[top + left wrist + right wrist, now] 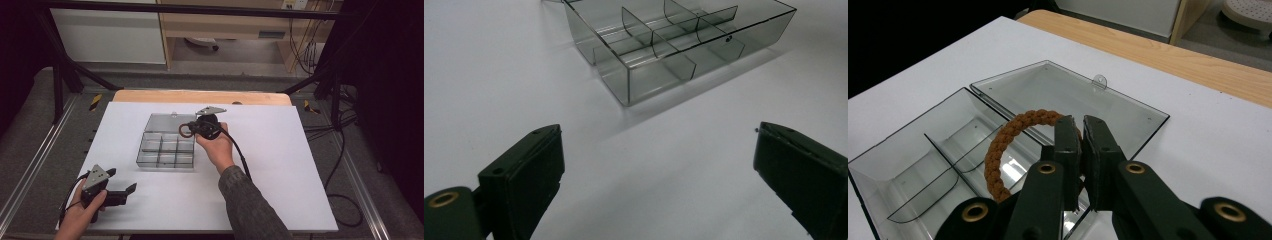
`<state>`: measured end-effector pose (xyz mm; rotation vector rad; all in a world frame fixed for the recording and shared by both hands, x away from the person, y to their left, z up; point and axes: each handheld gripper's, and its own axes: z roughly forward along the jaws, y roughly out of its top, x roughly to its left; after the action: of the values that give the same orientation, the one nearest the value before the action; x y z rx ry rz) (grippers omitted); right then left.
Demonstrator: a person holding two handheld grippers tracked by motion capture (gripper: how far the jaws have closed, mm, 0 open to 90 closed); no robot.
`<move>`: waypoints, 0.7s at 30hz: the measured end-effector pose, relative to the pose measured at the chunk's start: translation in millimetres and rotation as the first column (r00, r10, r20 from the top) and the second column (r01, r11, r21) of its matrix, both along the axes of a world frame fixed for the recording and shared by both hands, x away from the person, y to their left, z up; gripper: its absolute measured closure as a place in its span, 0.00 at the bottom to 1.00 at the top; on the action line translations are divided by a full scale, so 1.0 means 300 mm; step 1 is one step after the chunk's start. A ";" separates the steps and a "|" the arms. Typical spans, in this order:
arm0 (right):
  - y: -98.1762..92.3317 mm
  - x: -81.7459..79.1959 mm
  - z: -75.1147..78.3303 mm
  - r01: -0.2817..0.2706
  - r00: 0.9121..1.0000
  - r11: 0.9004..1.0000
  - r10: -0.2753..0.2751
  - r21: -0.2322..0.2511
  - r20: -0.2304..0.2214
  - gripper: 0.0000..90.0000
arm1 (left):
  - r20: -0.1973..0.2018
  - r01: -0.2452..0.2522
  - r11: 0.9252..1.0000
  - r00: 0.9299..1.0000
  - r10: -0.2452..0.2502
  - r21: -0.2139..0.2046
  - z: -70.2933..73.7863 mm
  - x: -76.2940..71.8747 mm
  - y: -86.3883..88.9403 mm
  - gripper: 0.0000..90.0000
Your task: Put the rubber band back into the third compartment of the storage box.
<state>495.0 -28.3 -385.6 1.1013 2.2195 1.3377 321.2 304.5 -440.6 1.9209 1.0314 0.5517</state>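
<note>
Now right tongs (1081, 131) pinch braided ring (998, 150) upright.

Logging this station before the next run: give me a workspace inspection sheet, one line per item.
Surface: white sheet over a wooden table, flat.
Job's things: clear divided box, lid open and lying flat behind it; brown braided ring held above the compartments.
Clutter: nothing seen.
Grippers: right claw shut on the ring; left claw open, low near the sheet's front left, facing the box.
Cables: right claw's cable trails along the forearm; more cables on the floor at right.
Surroundings: black frame, wooden furniture behind.
</note>
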 end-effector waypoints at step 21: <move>0.035 -0.005 -0.022 -0.033 0.999 0.996 0.032 -0.080 -0.012 0.95 | -0.006 -0.007 1.000 1.000 0.007 -0.002 -0.002 0.002 0.003 0.07</move>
<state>493.6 -17.7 -392.2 1.0513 2.2867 1.2470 321.9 305.3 -441.1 1.9186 1.0425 0.5490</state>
